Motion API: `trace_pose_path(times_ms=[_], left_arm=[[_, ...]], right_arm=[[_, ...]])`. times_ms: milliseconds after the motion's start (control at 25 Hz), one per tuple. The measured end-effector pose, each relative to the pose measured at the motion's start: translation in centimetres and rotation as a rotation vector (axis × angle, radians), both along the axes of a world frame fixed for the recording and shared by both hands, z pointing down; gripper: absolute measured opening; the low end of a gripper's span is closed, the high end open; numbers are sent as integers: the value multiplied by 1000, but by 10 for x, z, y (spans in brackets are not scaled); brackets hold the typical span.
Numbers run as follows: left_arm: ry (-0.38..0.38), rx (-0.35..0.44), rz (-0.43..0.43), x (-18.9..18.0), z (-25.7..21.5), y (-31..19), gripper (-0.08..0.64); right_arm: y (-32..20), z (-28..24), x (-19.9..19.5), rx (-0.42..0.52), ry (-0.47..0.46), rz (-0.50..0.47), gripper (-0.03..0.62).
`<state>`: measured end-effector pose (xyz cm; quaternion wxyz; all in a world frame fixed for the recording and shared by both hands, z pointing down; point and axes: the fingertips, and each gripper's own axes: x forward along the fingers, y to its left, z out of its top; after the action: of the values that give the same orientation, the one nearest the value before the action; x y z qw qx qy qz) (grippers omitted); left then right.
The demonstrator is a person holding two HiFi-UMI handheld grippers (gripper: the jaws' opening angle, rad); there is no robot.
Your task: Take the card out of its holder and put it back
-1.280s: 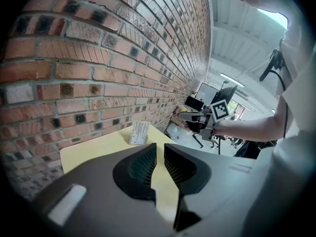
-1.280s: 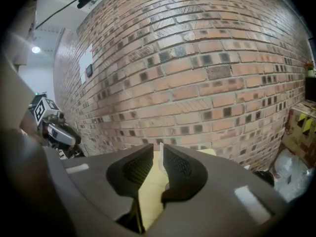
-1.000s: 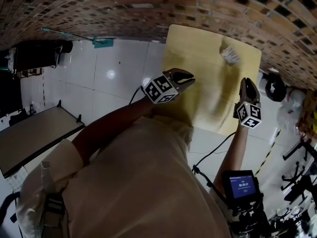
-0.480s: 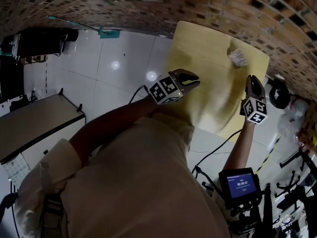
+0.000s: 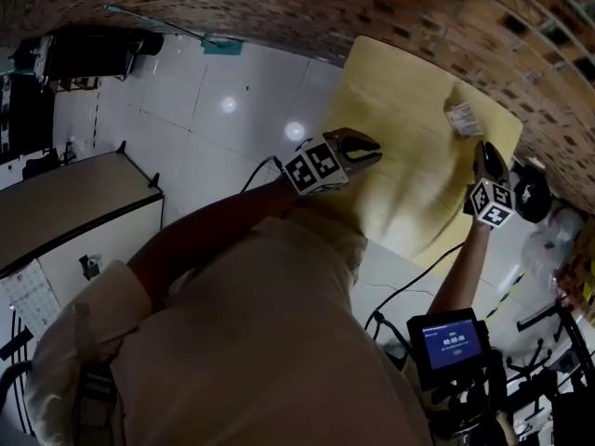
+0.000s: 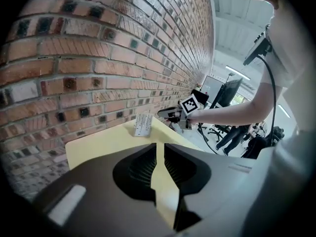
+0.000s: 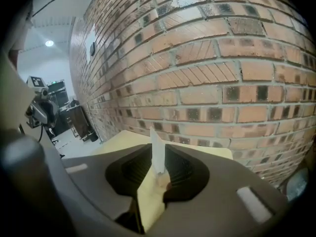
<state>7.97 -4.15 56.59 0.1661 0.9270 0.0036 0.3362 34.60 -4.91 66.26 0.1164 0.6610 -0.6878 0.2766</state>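
Observation:
A white card (image 5: 462, 119) stands upright in a small holder (image 7: 161, 180) at the far corner of the yellow table (image 5: 409, 184), close to the brick wall. My right gripper (image 5: 485, 149) points at it from just short of it. In the right gripper view the card (image 7: 156, 142) shows edge-on in line with the gap of that gripper (image 7: 158, 152). Its jaws have just been opening, and the pads do not press on the card. My left gripper (image 5: 372, 149) hovers over the table's near left part. Its jaws (image 6: 160, 149) stand a narrow slit apart with nothing between them. The left gripper view also shows the card (image 6: 143, 125) and the right gripper (image 6: 168, 115).
A brick wall (image 5: 279, 7) runs along the table's far side. White tiled floor (image 5: 214, 137) lies left of the table, with a grey table (image 5: 74, 221) beyond. A small screen (image 5: 448, 340) hangs near my right arm. Dark gear (image 5: 535, 198) sits right of the table.
My right gripper has moved down and toward the card, ending just short of it. The left gripper has kept its place over the table.

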Motion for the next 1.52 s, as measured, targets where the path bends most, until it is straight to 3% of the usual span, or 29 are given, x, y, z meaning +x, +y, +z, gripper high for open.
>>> trace_pose_path(times_ms=[360,720,880,1520], left_arm=[[10,-21,-56,3,3,-15,69],[16,-36,-83,0,2,-18,72],[15,-41,-91,0,4,-18,72],[31,-19,-91,-2,-7,-14,71]], right_arm=[[-18,40,7,-60,-41,-53,84],[-31,51,3,-43,-14,-127,101],[-32,45,-3,-22,4,-143,43],[-31,14,-13,58,19,-95,15]])
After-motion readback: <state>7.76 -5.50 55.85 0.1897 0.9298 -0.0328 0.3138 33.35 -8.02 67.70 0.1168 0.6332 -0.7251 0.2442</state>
